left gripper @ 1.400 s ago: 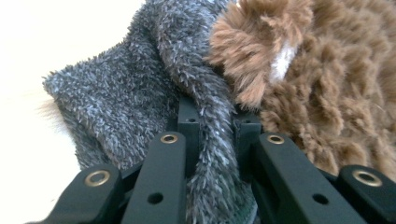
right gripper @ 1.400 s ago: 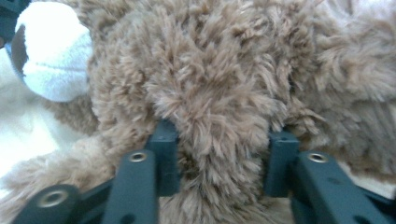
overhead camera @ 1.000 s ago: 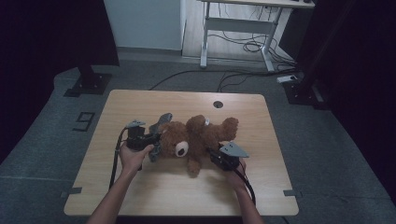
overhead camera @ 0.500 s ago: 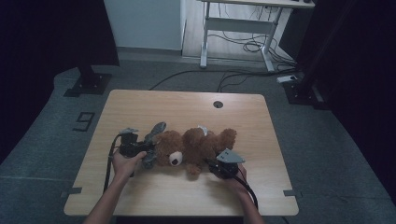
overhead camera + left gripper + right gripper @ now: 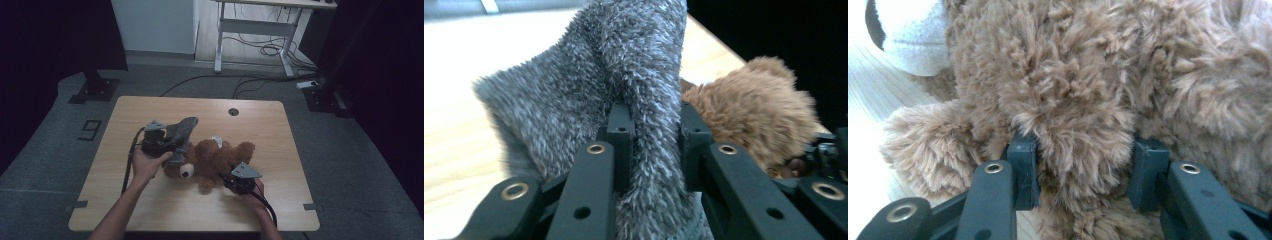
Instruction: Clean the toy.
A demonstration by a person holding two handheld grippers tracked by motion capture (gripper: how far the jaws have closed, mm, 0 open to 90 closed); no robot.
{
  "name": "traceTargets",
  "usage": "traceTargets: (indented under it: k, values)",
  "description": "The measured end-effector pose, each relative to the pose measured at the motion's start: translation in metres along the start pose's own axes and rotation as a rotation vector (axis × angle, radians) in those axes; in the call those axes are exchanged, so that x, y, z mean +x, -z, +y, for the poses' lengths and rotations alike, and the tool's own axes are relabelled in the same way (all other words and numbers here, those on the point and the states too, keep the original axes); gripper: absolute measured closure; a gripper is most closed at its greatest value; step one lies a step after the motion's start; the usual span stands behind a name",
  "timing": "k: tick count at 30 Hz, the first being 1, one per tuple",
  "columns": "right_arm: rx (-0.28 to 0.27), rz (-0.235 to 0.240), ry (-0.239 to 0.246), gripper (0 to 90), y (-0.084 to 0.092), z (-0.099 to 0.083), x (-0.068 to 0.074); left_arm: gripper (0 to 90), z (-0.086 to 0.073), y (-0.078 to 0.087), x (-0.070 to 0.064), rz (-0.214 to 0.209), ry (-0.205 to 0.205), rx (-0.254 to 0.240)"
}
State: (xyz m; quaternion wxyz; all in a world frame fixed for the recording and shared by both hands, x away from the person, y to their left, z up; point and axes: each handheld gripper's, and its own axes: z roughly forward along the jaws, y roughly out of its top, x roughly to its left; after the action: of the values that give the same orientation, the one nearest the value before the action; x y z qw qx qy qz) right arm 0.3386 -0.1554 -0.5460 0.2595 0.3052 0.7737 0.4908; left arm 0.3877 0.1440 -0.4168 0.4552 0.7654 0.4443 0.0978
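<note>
While the right gripper (image 5: 231, 181) pins the teddy bear (image 5: 215, 157), the left gripper (image 5: 172, 145), clamped on the grey sock (image 5: 181, 135), has lifted it off the bear's head, both grips just loosening slightly.

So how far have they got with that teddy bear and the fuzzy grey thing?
Partly there, I'd guess. Done: the left gripper has the grey fuzzy cloth pinched and raised over the teddy bear, at its head end. In hand: its jaws have just been easing open with the cloth between them, while the right gripper clamps the bear's fur. Left: the cloth isn't on the bear yet.
</note>
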Motion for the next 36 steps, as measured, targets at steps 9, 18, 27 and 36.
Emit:
traceTargets:
  k: [9, 18, 27, 36]
  values:
    - [-0.016, -0.007, -0.016, 45.5, 0.004, -0.001, -0.001, 76.0, -0.023, -0.028, 0.002, 0.007, 0.014, 0.073]
    - [-0.005, -0.04, -0.197, 31.0, 0.025, 0.001, -0.015, 76.7, -0.05, -0.018, -0.004, -0.02, 0.007, -0.001]
    - [-0.116, -0.064, -0.355, 24.3, 0.053, 0.011, -0.045, 76.7, -0.068, -0.006, -0.009, -0.061, 0.016, -0.044]
    - [-0.125, -0.003, -0.365, 36.8, 0.037, 0.026, -0.034, 76.6, -0.077, -0.001, -0.012, -0.081, 0.018, -0.058]
